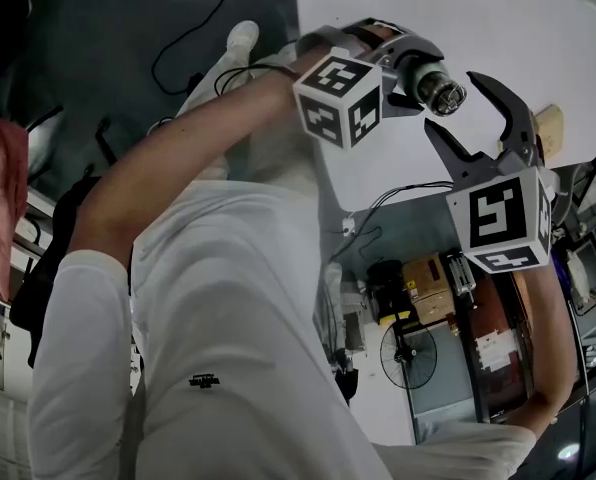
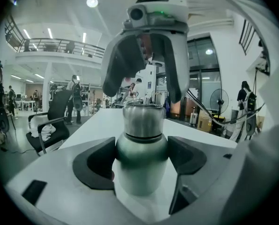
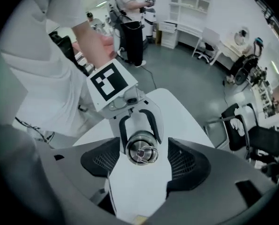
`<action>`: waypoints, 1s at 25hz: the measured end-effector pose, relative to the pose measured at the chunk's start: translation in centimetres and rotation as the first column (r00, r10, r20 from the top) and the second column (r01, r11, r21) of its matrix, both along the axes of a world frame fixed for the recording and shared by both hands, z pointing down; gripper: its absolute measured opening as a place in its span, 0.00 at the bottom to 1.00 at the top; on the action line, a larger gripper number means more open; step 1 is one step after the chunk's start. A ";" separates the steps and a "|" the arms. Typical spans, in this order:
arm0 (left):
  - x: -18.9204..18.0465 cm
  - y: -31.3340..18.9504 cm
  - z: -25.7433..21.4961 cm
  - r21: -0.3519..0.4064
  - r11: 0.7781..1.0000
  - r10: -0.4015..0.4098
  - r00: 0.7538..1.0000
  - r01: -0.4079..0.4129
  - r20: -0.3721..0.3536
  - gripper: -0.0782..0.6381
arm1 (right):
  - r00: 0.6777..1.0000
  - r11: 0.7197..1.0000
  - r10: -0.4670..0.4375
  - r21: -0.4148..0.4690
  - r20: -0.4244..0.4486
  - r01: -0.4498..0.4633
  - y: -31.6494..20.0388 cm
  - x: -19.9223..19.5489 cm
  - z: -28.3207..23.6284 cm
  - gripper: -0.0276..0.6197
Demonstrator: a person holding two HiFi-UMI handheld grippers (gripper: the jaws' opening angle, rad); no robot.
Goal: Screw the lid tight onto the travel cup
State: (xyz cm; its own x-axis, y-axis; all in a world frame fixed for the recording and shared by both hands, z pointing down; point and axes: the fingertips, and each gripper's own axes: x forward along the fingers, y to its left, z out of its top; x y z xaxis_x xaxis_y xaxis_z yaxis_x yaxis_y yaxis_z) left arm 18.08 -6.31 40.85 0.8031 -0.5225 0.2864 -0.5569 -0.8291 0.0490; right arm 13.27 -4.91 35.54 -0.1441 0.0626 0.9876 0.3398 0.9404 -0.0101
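**Head view.** The left gripper (image 1: 406, 63) is clamped round the body of a brushed-steel, round-shouldered travel cup (image 1: 423, 73). The cup is carried in the air, clear of any surface, with its cylindrical steel lid (image 1: 443, 93) facing the right gripper (image 1: 458, 108). That gripper's black jaws stand wide apart with their tips either side of the lid end. It is the nearer free claw, as the other is taken up with holding the body.

**Left gripper view.** Both pads press on the cup's shoulder. The cup's long axis runs straight out from this claw, with the lid at the far end. The opposing claw straddles the lid's top, with no contact visible.

**Right gripper view.** The lid is seen end-on with its wire ring uppermost, centred between the meshed pads and a clear gap on each side. The claw holds nothing.

**Assessment.** The claw's line of sight coincides with the cup's long axis, so the coming move appears to be a squeeze onto the lid and a roll about that axis. The lid sits on the cup, but whether it is tight cannot be determined.
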 end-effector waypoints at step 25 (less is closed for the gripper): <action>0.1 0.1 -0.2 -0.001 1.000 0.018 1.000 -0.018 -0.009 0.58 | 0.881 0.881 -0.472 -0.043 -0.024 0.471 0.8 2.1 2.1 0.39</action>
State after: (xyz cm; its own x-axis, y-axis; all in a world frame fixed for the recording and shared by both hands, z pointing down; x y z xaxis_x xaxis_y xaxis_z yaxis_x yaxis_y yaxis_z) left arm 18.21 -6.17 40.69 0.8146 -0.5081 0.2799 -0.5418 -0.8387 0.0546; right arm 15.32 -4.16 37.62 -0.0565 0.1489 0.9872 0.7418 0.6681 -0.0583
